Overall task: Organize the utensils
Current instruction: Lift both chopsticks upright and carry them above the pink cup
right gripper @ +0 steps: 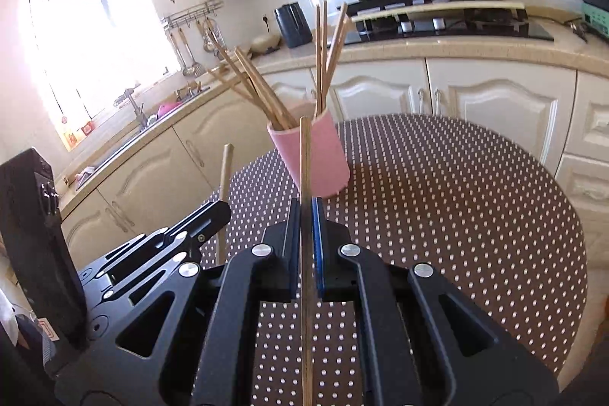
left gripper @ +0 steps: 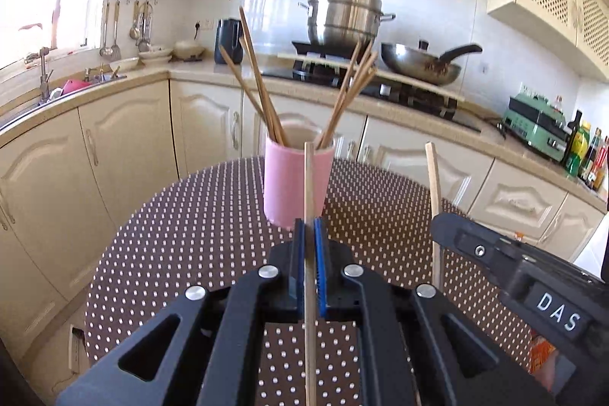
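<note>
A pink cup stands on the polka-dot table with several wooden chopsticks leaning out of it on both sides. My left gripper is shut on a single pale chopstick held upright, just in front of the cup. My right gripper is shut on another chopstick, also upright before the cup. In the left wrist view the right gripper appears at right with its chopstick; in the right wrist view the left gripper shows at left with its chopstick.
Cream kitchen cabinets and a counter curve behind the table. On the stove stand a steel steamer pot and a wok. A sink lies at the left, and bottles stand at the right.
</note>
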Available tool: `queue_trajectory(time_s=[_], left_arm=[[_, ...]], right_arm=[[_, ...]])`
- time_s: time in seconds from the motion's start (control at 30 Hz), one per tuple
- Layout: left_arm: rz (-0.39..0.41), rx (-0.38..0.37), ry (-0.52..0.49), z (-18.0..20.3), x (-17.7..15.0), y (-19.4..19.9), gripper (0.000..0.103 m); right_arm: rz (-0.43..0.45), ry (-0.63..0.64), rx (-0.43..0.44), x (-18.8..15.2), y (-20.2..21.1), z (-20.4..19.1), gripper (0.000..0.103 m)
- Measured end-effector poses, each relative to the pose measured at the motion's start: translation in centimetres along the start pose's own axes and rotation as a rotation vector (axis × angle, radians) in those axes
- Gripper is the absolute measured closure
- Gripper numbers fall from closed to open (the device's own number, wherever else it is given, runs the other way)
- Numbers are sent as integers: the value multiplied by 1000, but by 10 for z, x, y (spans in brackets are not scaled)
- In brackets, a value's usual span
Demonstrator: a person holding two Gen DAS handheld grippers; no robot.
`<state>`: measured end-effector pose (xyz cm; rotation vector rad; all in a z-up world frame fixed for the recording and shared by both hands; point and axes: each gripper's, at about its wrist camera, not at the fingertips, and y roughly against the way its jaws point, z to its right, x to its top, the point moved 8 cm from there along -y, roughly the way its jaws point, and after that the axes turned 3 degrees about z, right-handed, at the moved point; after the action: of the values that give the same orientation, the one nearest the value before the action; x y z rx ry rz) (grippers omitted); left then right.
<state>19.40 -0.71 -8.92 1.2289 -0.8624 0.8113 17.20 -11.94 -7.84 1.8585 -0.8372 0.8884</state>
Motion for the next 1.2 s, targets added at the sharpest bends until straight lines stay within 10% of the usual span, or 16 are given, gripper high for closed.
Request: queue_trajectory(time_s=[1.2], left_arm=[[318, -5, -17, 3, 153, -8, 97]], right_arm=[[282, 122, 20, 171, -26, -31, 96]])
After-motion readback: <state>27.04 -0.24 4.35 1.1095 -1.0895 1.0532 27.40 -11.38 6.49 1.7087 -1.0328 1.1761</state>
